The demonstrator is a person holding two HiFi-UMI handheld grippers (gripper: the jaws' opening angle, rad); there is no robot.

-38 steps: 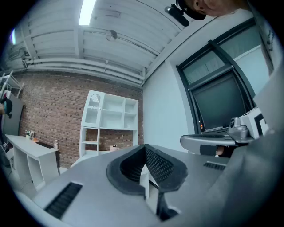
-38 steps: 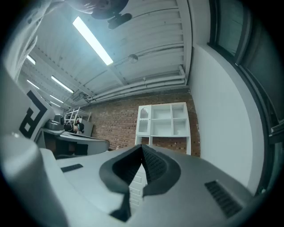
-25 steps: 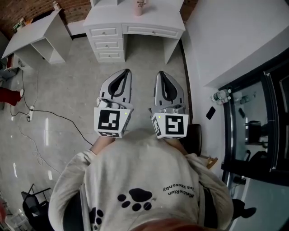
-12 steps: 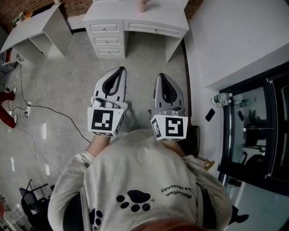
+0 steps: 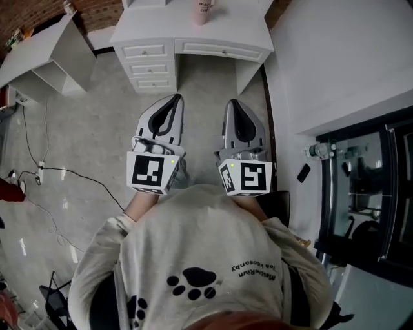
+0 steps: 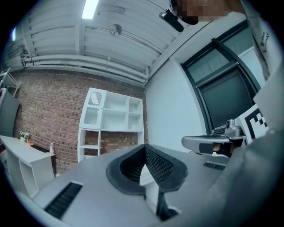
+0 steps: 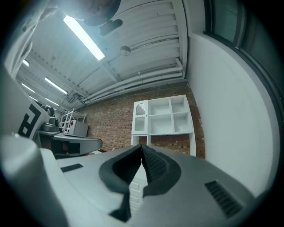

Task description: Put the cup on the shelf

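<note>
Located pink cup [image 5: 203, 11] at the top edge of the head view, standing on the white worktop [image 5: 239, 26] above the drawers [image 5: 151, 64]. Read long axis as vertical: base down on the worktop, upper end cut by the frame edge, mouth not seen. Untouched, well apart from both grippers.

Found left gripper [image 5: 175, 100] and right gripper [image 5: 232, 103] side by side over the grey floor [image 5: 84, 129], both pointing toward the worktop. Checked left gripper view: jaws pressed together, nothing between them. Same in right gripper view: jaws together, empty. Sighted white shelf [image 6: 113, 119] against the brick wall [image 6: 49, 111], ahead in both gripper views.

Compared with a second ago: drawers and worktop slightly larger in the head view. Logged downward slide in frame of black glass-fronted cabinet [image 5: 361, 193] at right and red object [image 5: 8, 191] at left. Consistent with an advance toward the worktop. Jaws unchanged on both sides, grippers in the same side-by-side pose. Cup at the same spot on the worktop.
</note>
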